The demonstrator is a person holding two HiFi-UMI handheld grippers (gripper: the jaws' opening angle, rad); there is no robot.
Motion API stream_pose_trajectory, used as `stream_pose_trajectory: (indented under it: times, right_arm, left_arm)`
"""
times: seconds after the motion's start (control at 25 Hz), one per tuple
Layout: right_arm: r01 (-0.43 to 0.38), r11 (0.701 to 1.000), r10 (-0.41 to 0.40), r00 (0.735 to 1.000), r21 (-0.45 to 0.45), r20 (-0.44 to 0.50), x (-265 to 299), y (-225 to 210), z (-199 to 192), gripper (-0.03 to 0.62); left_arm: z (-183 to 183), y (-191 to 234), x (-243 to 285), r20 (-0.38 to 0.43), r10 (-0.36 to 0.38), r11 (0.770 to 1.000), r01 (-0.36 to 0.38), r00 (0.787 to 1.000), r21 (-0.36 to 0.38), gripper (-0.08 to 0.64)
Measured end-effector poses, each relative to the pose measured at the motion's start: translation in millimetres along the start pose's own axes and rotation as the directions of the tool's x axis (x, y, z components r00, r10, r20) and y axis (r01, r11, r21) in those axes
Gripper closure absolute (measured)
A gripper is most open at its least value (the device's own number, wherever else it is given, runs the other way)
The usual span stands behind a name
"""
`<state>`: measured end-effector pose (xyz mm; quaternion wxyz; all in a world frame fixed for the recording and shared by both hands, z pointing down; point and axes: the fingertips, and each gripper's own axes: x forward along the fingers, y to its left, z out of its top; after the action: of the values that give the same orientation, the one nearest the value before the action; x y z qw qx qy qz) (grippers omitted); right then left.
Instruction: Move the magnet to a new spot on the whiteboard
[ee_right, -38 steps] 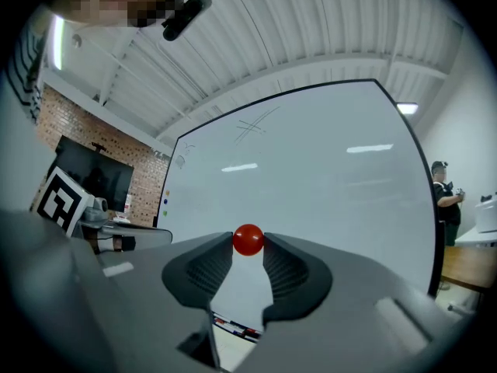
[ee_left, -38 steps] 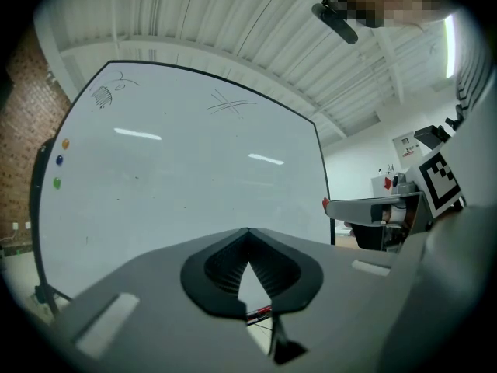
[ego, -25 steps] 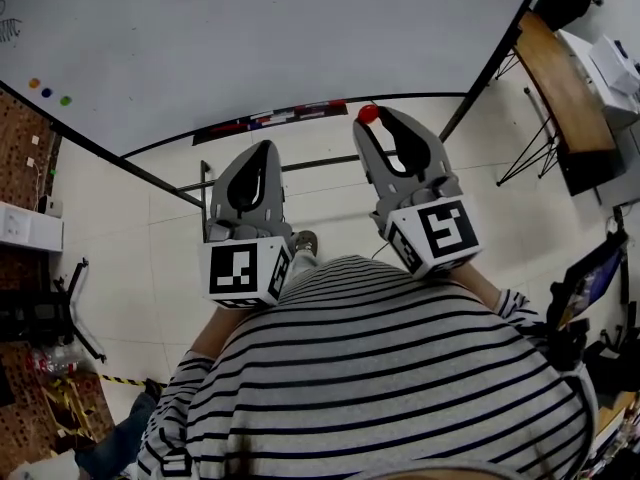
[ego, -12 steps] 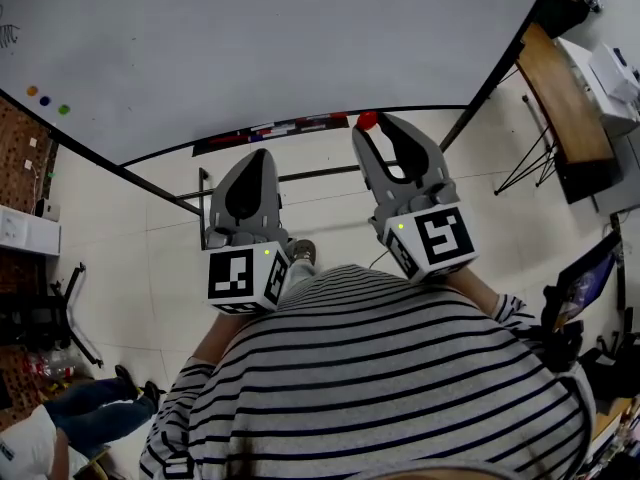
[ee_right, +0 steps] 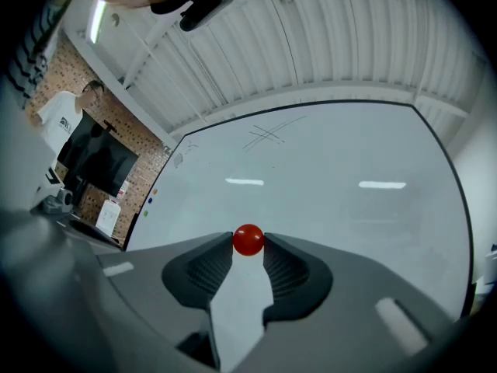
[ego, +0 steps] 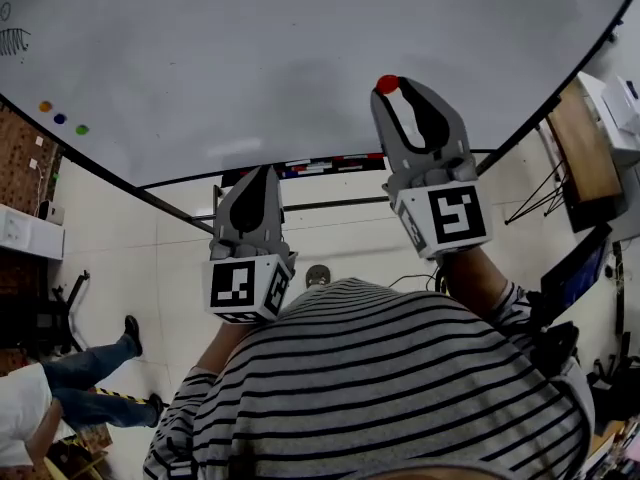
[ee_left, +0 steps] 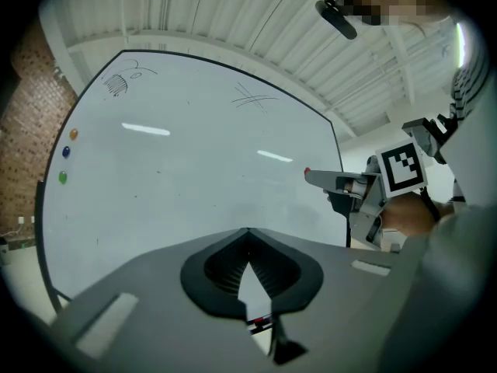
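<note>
A small red ball magnet (ego: 387, 84) is pinched between the tips of my right gripper (ego: 396, 92), which is shut on it. The magnet sits in front of the lower part of the whiteboard (ego: 280, 48); I cannot tell whether it touches the surface. In the right gripper view the magnet (ee_right: 248, 239) sits between the two pads of the right gripper (ee_right: 248, 245), with the whiteboard (ee_right: 334, 177) behind. My left gripper (ego: 263, 171) hangs lower, below the board's edge, shut and empty. The left gripper view shows the left gripper (ee_left: 247, 233) and the magnet (ee_left: 307, 171) off to its right.
Orange (ego: 45, 106), blue (ego: 60, 118) and green (ego: 82, 129) magnets sit at the board's left edge. A tray of markers (ego: 310, 165) runs under the board. A wooden table (ego: 580, 133) stands at the right. A person's legs (ego: 95, 363) show at the lower left.
My right gripper has lifted the red magnet from beside the marker tray up in front of the whiteboard. The left gripper has stayed low. The person at the lower left has walked.
</note>
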<state>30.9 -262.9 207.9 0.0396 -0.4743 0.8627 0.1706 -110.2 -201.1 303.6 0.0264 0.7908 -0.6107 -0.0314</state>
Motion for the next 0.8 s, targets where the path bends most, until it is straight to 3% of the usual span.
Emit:
stream_pose_trajectory:
  times: [0.2, 0.52, 0.68, 0.8]
  right_arm:
    - [0.081, 0.992, -0.080, 0.997, -0.100, 0.013, 63.1, -7.5, -2.7, 0.469]
    - [0.237, 0.946, -0.245, 0.970, -0.222, -0.009, 116.7, -24.5, -23.9, 0.474]
    - [0.274, 0.935, -0.277, 0.961, -0.227, 0.016, 122.8, -22.6, -28.7, 0.477]
    - [0.259, 0.949, -0.261, 0.965, -0.182, 0.013, 123.8, -19.5, -31.3, 0.476]
  left_arm:
    - [6.4, 51.2, 16.4, 0.003, 0.014, 1.000, -0.014, 1.000, -0.014, 0.545]
    - [11.2, 107.6, 34.7, 0.014, 0.021, 1.000, -0.021, 1.000, -0.018, 0.545]
    - [9.9, 117.3, 34.4, 0.008, 0.031, 0.999, -0.031, 0.999, -0.018, 0.545]
    - [9.1, 122.4, 31.2, 0.010, 0.050, 0.999, -0.050, 0.999, -0.007, 0.545]
